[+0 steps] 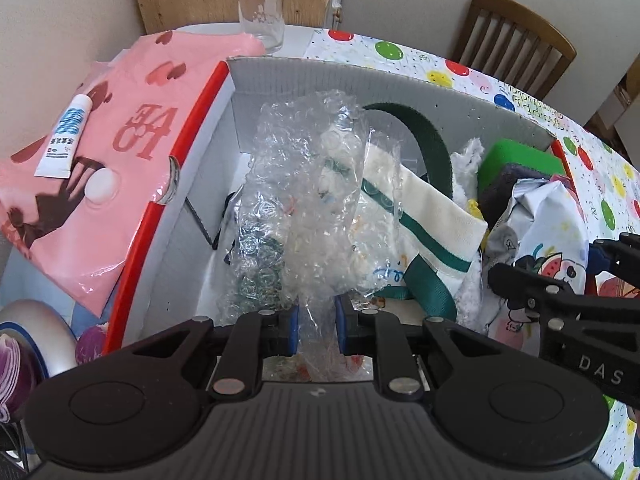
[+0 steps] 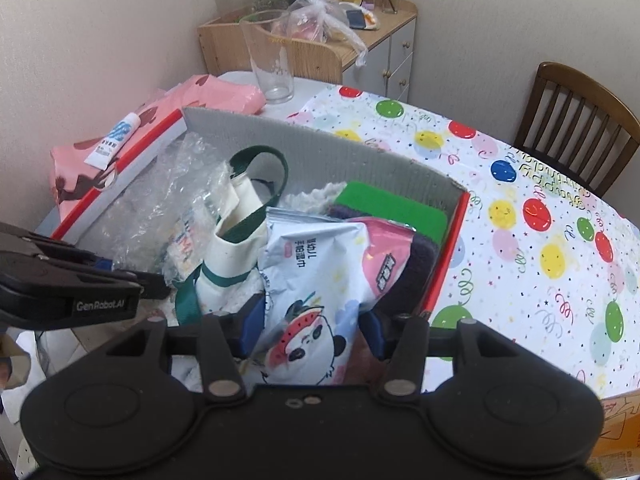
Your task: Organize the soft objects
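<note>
An open cardboard box (image 1: pixel 360 80) with red edges holds soft things. My left gripper (image 1: pixel 316 324) is shut on a crumpled sheet of clear bubble wrap (image 1: pixel 304 184), which hangs into the box's left half. Beside it lies a cream tote bag (image 1: pixel 424 208) with green straps. In the right wrist view my right gripper (image 2: pixel 312 328) stands open around a wet-wipes pack (image 2: pixel 312 272) with a panda print, which rests on the box's contents. The pads do not visibly press it. A green sponge (image 2: pixel 388 208) and a dark purple cloth (image 2: pixel 416 264) lie behind it. The left gripper's fingers (image 2: pixel 80 280) show at the left.
A pink printed bag (image 1: pixel 120 140) with a white tube (image 1: pixel 66 136) on it lies left of the box. A tall glass (image 2: pixel 272 64) stands behind it. The balloon-print tablecloth (image 2: pixel 520 240) spreads to the right. A wooden chair (image 2: pixel 580 128) and a cabinet (image 2: pixel 304 52) stand beyond.
</note>
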The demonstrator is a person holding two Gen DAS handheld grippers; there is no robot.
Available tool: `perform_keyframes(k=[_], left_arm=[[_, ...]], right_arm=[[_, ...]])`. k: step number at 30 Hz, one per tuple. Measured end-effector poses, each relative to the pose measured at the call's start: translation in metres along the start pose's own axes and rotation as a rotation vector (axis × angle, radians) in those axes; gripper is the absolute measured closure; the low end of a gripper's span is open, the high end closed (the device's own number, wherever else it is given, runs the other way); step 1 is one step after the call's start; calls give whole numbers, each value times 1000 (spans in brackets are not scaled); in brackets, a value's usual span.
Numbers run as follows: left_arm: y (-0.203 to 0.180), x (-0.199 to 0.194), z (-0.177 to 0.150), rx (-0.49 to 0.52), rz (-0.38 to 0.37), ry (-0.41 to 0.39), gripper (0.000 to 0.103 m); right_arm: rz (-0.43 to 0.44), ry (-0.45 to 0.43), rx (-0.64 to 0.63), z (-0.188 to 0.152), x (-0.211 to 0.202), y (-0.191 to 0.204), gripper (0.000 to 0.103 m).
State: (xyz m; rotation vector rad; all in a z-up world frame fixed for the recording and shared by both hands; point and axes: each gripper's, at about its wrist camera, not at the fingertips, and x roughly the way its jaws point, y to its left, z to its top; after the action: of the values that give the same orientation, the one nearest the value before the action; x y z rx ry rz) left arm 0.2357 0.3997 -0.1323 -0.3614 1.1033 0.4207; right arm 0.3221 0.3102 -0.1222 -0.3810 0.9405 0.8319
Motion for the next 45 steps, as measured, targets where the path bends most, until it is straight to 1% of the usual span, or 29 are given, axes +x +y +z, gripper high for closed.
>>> perform_keyframes(k=[1,2,3,7,9,10,11,12,13,14,17,20,24,28,29,31,34,37,39,40,45], left_arm=[[0,1,0,3,-3,2,86],[1,2,0,2,-7,3,86],[1,2,0,0,-13,2,86],[0,-3,-1,19,-18,-22,85],[-1,-8,-2,28,-18,-38,80],[-1,-10,-2,29,-15,-44,72],[-1,-12,-3,29,-18,-50,57],[-1,-15,-4,29,-23,-56,45],[-1,-18,-5,30,-24,-62,25],[-1,-20,-6,35,-26,-69,21],[-1,-34,-11,45,-24,-132,21],[-1,-49,-11,51,-45,-163,21],[-10,-72,-19,98,-44,-224,21],[-19,-97,-32,129,-62,-287,21],[-21,-103,-37,133,-71,-304,18],[-26,-116,-45,145,-87,-336,16],[-34,-136,-58,164,-97,-389,16],[-40,-154,-69,165,-115,-425,15],[-43,-166,-78,164,-127,-453,7],[-45,-171,-81,168,-131,-464,0],[-53,-194,-100,177,-150,-534,0]], right_arm=[[-2,5,-8,0,0,1,46],[0,11,-17,1,-1,2,36],[2,8,-25,1,-2,4,30],[7,-21,-26,2,-14,2,29],[11,-36,-12,2,-22,0,26],[14,-45,-6,2,-26,-2,25],[18,-51,-2,2,-30,-3,23],[22,-56,1,2,-34,-4,22],[23,-64,4,2,-38,-5,22],[23,-71,8,1,-42,-6,21],[32,-91,24,-1,-55,-11,20],[56,-118,44,-6,-71,-16,16],[73,-163,57,-15,-95,-20,13],[89,-207,78,-28,-123,-24,9],[95,-223,79,-31,-131,-24,8],[101,-252,71,-37,-147,-24,6],[101,-304,52,-47,-171,-21,3],[95,-357,41,-57,-193,-17,1],[89,-393,35,-64,-205,-15,0],[89,-410,33,-68,-211,-14,0],[64,-499,10,-89,-236,-8,0]])
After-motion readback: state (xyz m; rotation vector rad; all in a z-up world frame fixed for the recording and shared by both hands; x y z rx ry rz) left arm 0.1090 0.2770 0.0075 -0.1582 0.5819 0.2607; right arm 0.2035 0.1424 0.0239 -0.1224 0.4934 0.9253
